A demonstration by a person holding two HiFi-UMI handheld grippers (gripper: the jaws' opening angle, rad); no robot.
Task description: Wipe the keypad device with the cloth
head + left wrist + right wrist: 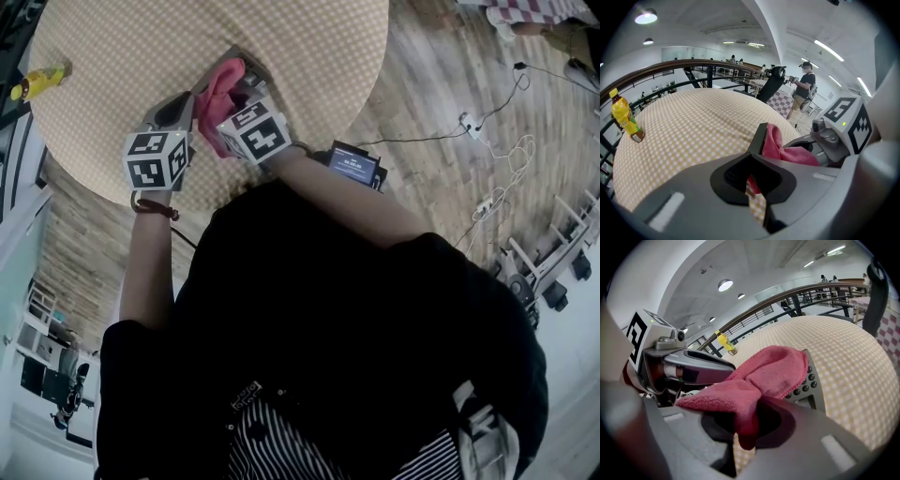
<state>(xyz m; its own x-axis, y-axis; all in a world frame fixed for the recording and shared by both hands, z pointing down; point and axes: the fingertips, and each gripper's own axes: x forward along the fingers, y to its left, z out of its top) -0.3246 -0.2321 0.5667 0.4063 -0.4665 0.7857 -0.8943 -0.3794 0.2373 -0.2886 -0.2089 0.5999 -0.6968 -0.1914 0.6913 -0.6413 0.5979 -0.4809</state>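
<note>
The pink terry cloth (773, 366) drapes over the grey, dark-buttoned keypad device (812, 380) above the checked table's (309, 56) near side. My right gripper (745, 427) pinches the cloth; my left gripper (752, 180) clamps the device's edge.

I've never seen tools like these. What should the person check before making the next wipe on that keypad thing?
1. Cloth gripped in the right tool: ok, jaws shut on it.
2. Keypad device held by the left tool: ok, clamped at its edge.
3. Cloth touching the keys: ok, draped over the device, with some buttons uncovered.
4. Yellow bottle out of the way: ok, far across the table.
5. Keys clean: cannot tell.
</note>
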